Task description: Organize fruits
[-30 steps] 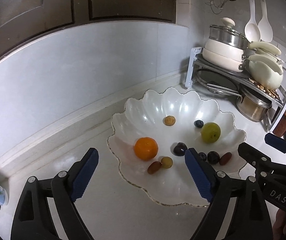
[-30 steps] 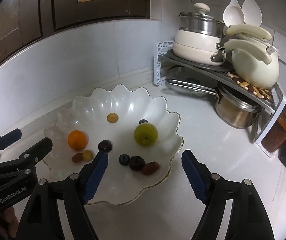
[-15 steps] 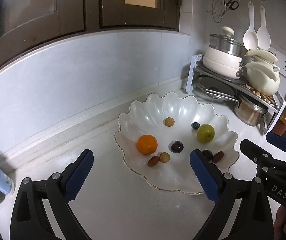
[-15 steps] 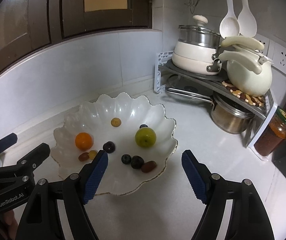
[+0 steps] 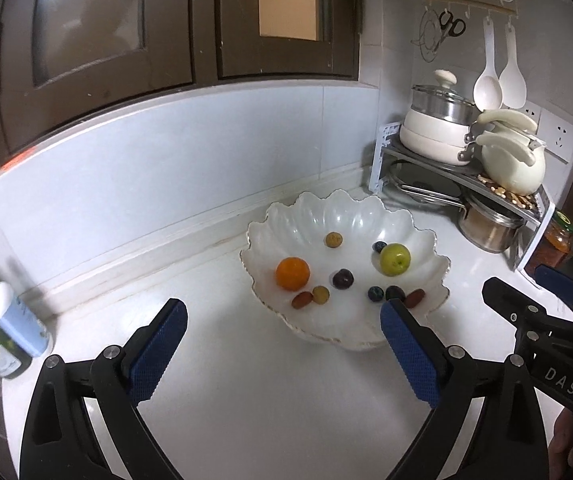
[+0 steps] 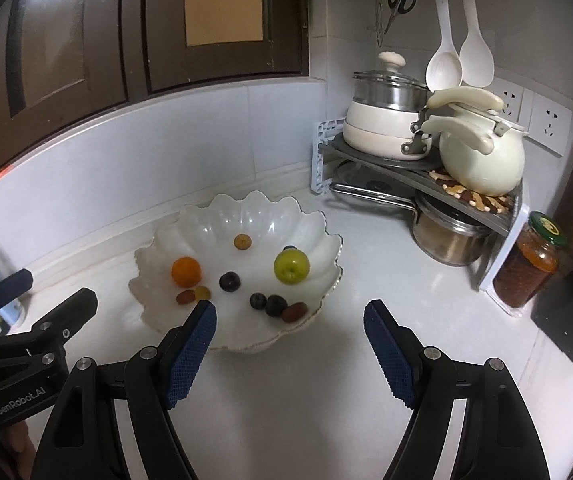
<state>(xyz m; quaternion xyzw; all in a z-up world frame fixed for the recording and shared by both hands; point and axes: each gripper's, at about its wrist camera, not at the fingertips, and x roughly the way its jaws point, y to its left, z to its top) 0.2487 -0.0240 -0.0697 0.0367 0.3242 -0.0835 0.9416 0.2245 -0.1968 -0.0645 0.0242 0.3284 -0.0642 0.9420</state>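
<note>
From the left wrist, the left gripper is seen spread wide with nothing held, while the fruits sit in the scalloped white bowl on the counter. From the right wrist, the right gripper is likewise parted and empty, near the bowl's rim.

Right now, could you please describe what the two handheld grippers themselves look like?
Both look alike. The left gripper has a matte black frame with silver screws and two fingers faced with dark blue, cross-hatched pads. The right gripper has the same build. White lettering shows on their sides: "DAS" on the right one, "GenRobot.AI" on the left one. No cables or sleeves show.
</note>
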